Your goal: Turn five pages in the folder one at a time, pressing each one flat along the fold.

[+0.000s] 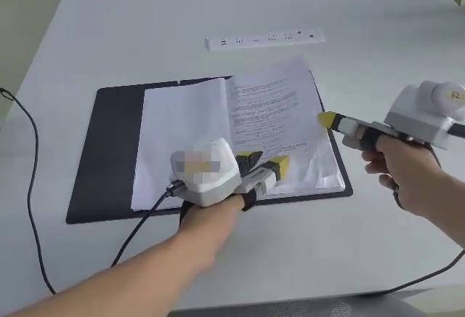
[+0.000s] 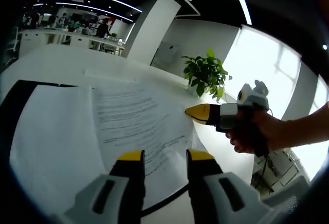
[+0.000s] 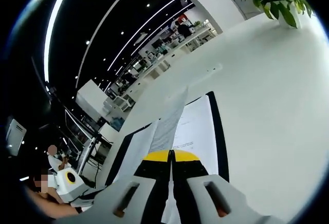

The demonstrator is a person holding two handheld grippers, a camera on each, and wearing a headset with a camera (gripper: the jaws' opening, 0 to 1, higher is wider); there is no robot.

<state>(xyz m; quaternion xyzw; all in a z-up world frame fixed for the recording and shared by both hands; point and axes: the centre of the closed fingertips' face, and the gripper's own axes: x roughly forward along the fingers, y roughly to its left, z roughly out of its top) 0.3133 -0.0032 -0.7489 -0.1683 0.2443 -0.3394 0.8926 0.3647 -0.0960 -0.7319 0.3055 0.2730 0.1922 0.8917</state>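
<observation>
Black folder [image 1: 109, 157] lies open on white table [image 1: 145, 26]. Left gripper [image 1: 265, 163] hovers low over its sheets, jaws slightly apart. Page [image 1: 276, 106], thin and floppy, probably creases easily; right gripper [image 1: 327, 119] pinches its outer edge, jaws closed.

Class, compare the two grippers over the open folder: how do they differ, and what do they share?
The left gripper has its jaws apart; the right gripper has them shut. The left is over the lower middle of the folder; the right sits at the right edge of the printed page. Both have yellow tips.
</observation>
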